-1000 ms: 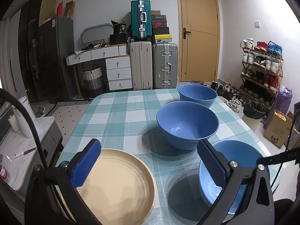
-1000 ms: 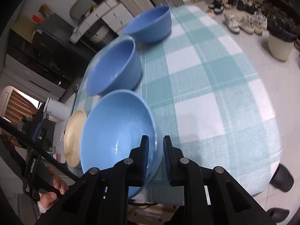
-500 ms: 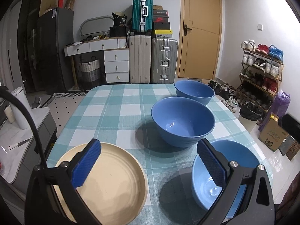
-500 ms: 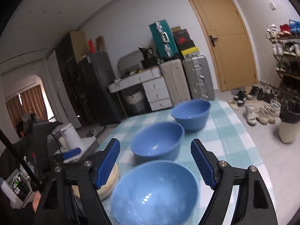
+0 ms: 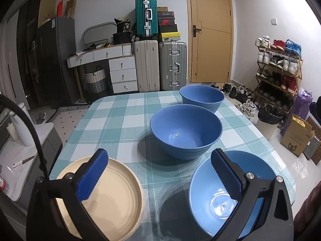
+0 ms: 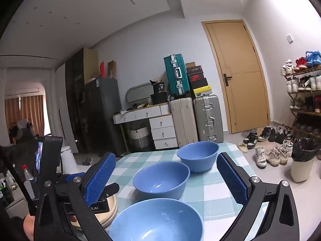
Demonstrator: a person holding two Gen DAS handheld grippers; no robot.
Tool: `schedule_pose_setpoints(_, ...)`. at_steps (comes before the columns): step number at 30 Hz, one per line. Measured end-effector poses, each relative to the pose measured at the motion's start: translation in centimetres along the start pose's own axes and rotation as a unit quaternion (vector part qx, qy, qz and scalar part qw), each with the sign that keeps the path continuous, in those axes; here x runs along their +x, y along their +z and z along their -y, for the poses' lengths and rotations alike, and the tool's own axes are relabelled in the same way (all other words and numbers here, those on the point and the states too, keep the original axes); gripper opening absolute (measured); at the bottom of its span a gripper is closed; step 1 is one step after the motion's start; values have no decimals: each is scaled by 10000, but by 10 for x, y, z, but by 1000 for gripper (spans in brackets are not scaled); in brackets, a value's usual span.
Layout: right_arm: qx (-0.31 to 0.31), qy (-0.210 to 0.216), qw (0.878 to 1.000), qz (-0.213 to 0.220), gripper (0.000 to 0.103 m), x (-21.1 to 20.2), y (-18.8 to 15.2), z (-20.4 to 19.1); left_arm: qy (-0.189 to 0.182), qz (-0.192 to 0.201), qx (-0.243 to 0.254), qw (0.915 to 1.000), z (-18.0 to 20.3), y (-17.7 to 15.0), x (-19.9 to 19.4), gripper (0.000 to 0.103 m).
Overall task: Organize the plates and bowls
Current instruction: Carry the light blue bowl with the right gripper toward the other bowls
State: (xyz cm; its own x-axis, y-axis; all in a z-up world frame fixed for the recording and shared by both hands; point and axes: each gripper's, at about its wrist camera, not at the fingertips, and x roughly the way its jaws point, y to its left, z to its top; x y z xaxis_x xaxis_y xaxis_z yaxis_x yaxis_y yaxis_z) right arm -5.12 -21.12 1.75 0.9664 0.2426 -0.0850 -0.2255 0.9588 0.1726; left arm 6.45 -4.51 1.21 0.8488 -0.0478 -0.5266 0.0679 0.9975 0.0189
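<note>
Looking along my two sets of fingers, I see a desk (image 5: 128,118) covered in a teal and white checked cloth, with four pieces of tableware on it.

Largest first: three blue bowls stand in a line running away from me on the right half of the desk. The near bowl (image 5: 230,190), a lighter blue, sits close to the front edge. The middle bowl (image 5: 185,131) is just beyond it, apart from it. The far bowl (image 5: 201,97) stands near the back edge. A cream plate (image 5: 112,198) lies flat at the front left, well apart from the near bowl; the right wrist view suggests it may be a short stack, though I cannot be sure.

My left gripper (image 5: 158,176) hangs above the front of the desk, its fingers spread wide and holding nothing, one pad over the plate and the other over the near bowl. My right gripper (image 6: 165,177) is likewise wide open and empty, above the near bowl (image 6: 156,221).

I judge the bowls to be rigid, glossy and smooth, so slippery and likely breakable if they are ceramic. I would pinch one at the rim, one finger inside the wall and one outside. The plate is low and flat, so I would take it by its raised edge where it nears the desk's front.
</note>
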Motion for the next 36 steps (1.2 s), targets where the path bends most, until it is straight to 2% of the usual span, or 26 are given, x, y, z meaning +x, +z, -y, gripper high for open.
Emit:
schedule_pose_setpoints(4,-231,-55,9991,-359,102,6,-3,-7,20,33,-24,10000,2,0,1,103)
schedule_pose_setpoints(8,-734,-213,9964,-369,102,2,-10,-23,97,-6,93,9999,6,-1,3,103)
schedule_pose_setpoints(16,-1144,-214,9916,-572,102,12,-22,-39,90,-3,123,9999,7,-1,1,103)
schedule_pose_setpoints(20,-1185,-167,9909,-618,102,16,-26,-42,15,-17,44,10000,5,0,0,103)
schedule_pose_setpoints(25,-1201,116,9915,-479,102,11,-26,-47,-31,-13,10,10000,4,0,0,103)
schedule_pose_setpoints(31,-1321,83,9891,-652,102,16,-30,-53,-56,-38,-116,9999,-2,0,1,103)
schedule_pose_setpoints(36,-1164,62,9902,-766,102,21,-30,-49,-59,-72,-173,9998,-6,-1,4,103)
